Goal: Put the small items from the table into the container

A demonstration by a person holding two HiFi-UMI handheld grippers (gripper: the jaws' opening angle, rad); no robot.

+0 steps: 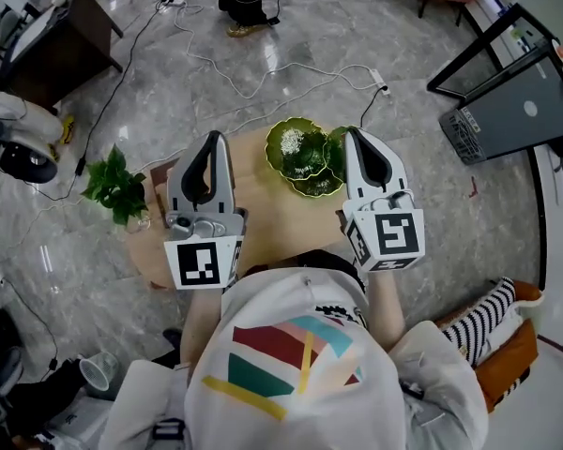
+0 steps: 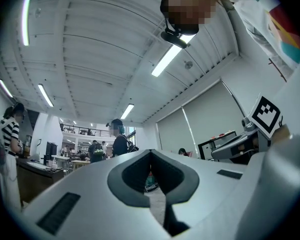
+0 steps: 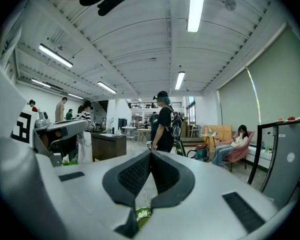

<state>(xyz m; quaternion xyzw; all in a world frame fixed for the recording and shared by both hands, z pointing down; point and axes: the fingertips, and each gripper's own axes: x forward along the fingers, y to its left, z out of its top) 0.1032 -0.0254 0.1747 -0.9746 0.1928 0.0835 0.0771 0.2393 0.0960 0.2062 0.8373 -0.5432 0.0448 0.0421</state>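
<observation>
You hold the left gripper (image 1: 216,139) and right gripper (image 1: 354,132) over the small table (image 1: 258,190) at centre frame, both pressed together and empty; no loose items show beside the green dish (image 1: 298,148), so the task seems finished.

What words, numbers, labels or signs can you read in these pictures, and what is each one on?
No words or numbers can be read in any view.
On the left gripper: a black-and-white square marker, a pattern without letters.
On the right gripper: the same kind of marker.
On the shirt: coloured stripes, no print.
</observation>
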